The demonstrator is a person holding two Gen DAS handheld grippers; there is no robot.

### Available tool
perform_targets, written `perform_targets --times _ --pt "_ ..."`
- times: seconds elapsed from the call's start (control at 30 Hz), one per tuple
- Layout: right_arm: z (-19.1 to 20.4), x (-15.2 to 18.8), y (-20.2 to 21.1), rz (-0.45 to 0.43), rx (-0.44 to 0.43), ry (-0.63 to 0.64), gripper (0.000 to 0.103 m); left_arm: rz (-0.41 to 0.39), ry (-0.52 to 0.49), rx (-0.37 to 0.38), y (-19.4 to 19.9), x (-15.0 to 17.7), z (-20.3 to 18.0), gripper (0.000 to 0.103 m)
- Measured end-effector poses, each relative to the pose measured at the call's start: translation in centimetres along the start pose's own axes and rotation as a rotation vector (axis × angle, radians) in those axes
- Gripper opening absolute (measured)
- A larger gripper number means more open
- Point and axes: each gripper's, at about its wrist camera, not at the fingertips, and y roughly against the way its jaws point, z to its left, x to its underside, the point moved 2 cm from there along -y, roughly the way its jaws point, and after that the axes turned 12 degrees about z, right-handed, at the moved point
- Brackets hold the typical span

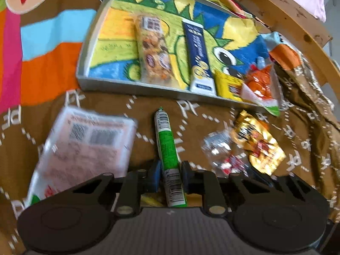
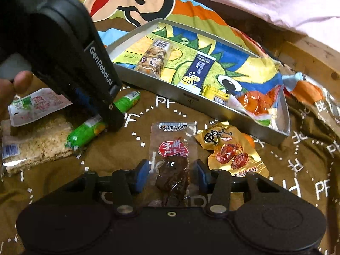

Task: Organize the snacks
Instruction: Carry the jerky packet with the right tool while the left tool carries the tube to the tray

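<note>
A grey tray (image 1: 89,48) (image 2: 187,97) with a dinosaur picture holds a nut bar (image 1: 154,48) (image 2: 154,57), a blue bar (image 1: 197,53) (image 2: 197,72), a yellow packet (image 1: 227,85) (image 2: 216,95) and an orange bag (image 1: 259,85) (image 2: 255,102). My left gripper (image 1: 170,172) (image 2: 102,114) is shut on a green tube snack (image 1: 166,140) (image 2: 85,131) lying on the brown cloth. My right gripper (image 2: 172,174) is open, its pads either side of a clear packet of dark dried meat (image 2: 172,159) (image 1: 221,148). A gold packet (image 1: 257,142) (image 2: 231,153) lies beside it.
A pink-white packet (image 1: 85,146) (image 2: 36,106) and a pale rice-cake pack (image 2: 36,146) lie to the left. A wooden frame (image 1: 297,34) (image 2: 308,61) and pink bedding (image 2: 233,6) border the far side. A silver wrapper (image 1: 306,78) lies right of the tray.
</note>
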Motion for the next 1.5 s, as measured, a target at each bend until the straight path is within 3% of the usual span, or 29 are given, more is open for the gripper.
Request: perform_targets --times 0.2,0.5,0.7,0.97,1.1,1.23,1.4,1.5 --pt "0.6 0.3 0.9 -0.031 0.074 0.078 0.048 0.038 0.014 0.015 0.5 1.6 -1.0 0.021" --pt "-0.5 -0.4 2.8 -0.152 0.167 0.096 0.048 -0.042 0.024 0.067 3.1 1.3 -1.6 0.019" --pt "-1.1 -0.7 3.2 -0.178 0.183 0.076 0.048 -0.004 0.022 0.064 2.0 1.3 -1.6 0.018" --pt "-1.0 -0.6 2.9 -0.179 0.194 0.075 0.048 0.005 0.084 0.168 2.8 1.1 -0.8 0.018" --pt "-1.1 -0.7 3.0 -0.187 0.204 0.065 0.048 -0.002 0.097 0.185 3.1 1.0 -0.7 0.018" --pt "-1.5 -1.0 3.3 -0.212 0.212 0.048 0.048 -0.064 0.091 0.2 4.2 0.5 -1.0 0.018" --pt "-2.7 -2.4 3.7 -0.258 0.232 0.019 0.048 -0.215 0.081 0.327 5.4 -0.9 -1.1 0.018" --pt "-3.9 -3.4 3.5 -0.284 0.247 -0.012 0.048 -0.293 0.046 0.318 5.9 -2.4 -1.5 0.018"
